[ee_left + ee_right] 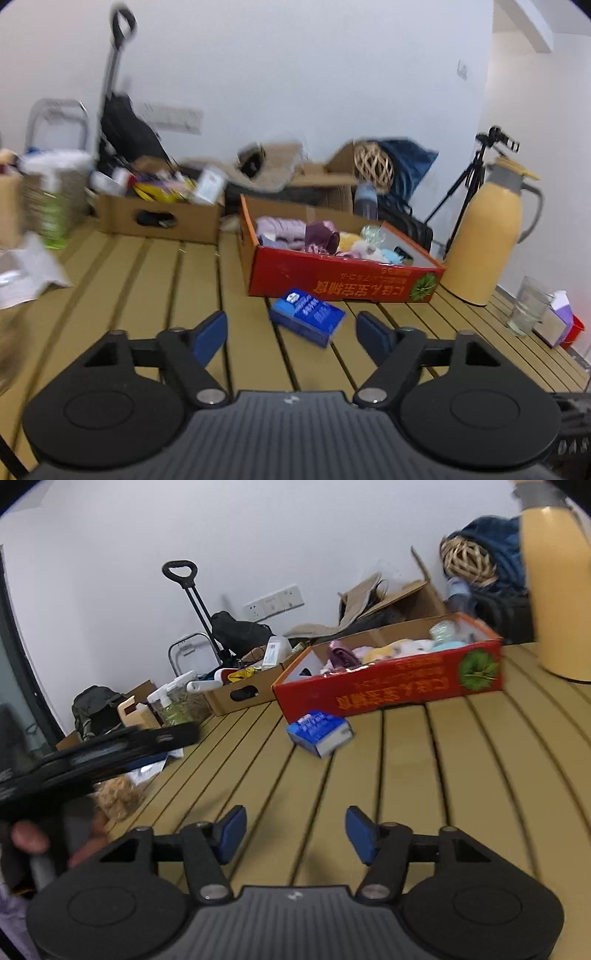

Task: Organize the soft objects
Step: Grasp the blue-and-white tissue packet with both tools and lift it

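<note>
A red cardboard box [343, 275] stands on the slatted wooden table and holds several soft items in purple, yellow and pale blue [317, 236]. It also shows in the right wrist view [391, 690], with the soft items [376, 651] inside. A blue tissue pack [306, 315] lies on the table just in front of the box, also in the right wrist view [319, 733]. My left gripper [291, 334] is open and empty, low over the table, short of the pack. My right gripper [295, 834] is open and empty over bare slats. The left gripper's body [99, 749] shows at the left of the right wrist view.
A yellow thermos jug [487, 236] stands right of the red box. A glass [526, 312] and a small purple carton [559, 317] sit at the right edge. A brown box of clutter [159, 214], a spray bottle [51, 218] and white paper [26, 273] are at the left.
</note>
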A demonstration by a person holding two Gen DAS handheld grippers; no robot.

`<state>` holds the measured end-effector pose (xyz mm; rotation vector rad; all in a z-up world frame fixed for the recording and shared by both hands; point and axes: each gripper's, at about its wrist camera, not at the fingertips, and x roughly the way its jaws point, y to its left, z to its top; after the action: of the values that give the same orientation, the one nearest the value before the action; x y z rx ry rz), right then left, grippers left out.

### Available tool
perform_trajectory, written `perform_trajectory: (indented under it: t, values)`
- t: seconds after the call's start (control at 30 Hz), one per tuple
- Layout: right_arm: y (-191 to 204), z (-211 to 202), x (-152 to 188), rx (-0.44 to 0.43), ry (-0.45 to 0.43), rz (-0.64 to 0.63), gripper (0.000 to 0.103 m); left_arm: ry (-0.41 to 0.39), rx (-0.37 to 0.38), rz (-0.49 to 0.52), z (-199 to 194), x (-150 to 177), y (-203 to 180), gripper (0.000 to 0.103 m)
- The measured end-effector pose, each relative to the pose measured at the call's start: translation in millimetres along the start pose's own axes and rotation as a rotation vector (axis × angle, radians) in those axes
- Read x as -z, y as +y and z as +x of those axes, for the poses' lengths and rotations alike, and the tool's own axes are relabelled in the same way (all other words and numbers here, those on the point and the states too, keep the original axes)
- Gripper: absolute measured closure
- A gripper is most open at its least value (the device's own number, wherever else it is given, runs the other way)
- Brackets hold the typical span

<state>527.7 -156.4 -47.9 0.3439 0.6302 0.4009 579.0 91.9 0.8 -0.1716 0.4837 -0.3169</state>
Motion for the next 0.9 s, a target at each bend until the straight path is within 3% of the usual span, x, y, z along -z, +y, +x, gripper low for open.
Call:
perform_trajectory:
  t: [0.17, 0.3, 0.47, 0.9]
  values:
    - [-12.1, 74.8, -44.5, -0.013, 0.021, 0.041, 0.049, 0.117, 0.051, -0.024, 88.6, -28.7, 22.6, 0.044]
    - [-29.7, 122.4, -64.7, -0.015, 0.043, 0.128, 0.061, 0.208, 0.107, -0.097, 131.9, -27.8, 42.7, 0.057]
    - [-44.5, 152.7, -70.8, -0.038, 0.078, 0.154, 0.072, 0.247, 0.189, -0.139, 140.9, -18.3, 50.2, 0.064]
    - [-60.0, 161.1, -69.5, -0.012, 0.069, 0.204, 0.074, 0.252, 0.176, -0.14, 142.0, -17.5, 43.5, 0.08]
